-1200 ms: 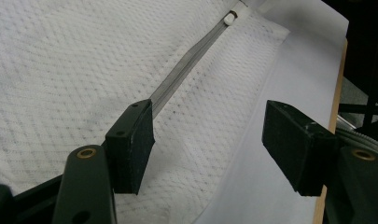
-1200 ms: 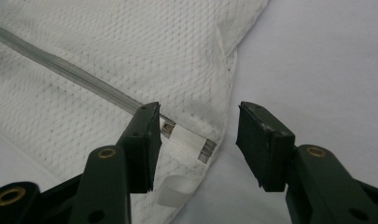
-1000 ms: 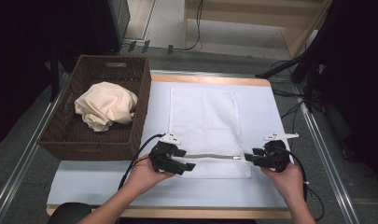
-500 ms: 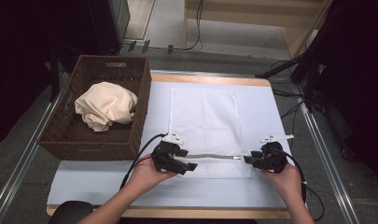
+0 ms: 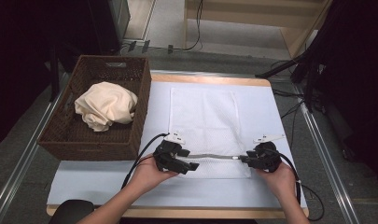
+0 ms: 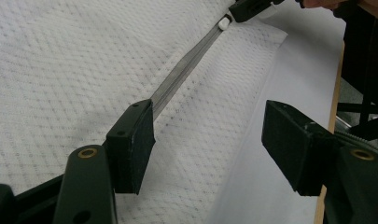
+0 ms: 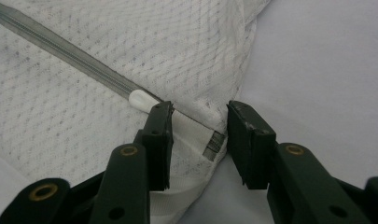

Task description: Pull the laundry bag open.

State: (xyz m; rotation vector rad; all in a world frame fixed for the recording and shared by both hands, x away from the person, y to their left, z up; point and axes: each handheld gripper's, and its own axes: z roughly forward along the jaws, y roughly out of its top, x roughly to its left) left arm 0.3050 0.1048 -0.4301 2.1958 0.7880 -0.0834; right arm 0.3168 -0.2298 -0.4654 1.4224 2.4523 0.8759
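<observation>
Left gripper (image 6: 210, 149) now spread wide off the zipper (image 6: 186, 70), right gripper (image 7: 196, 140) part-open around zipper end by pull tab (image 7: 141, 99); mesh bag (image 5: 205, 121) ready for unzipping.

Dark brown woven wicker basket (image 5: 130, 116) at the table's left, crumpled cream cloth (image 5: 105, 105) inside it, pale blue-white table (image 5: 270, 116) with wooden edge

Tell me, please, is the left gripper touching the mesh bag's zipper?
Touching. In the left gripper view, one pad of the left gripper rests on the zipper of the mesh bag; the other jaw stands wide off.
</observation>
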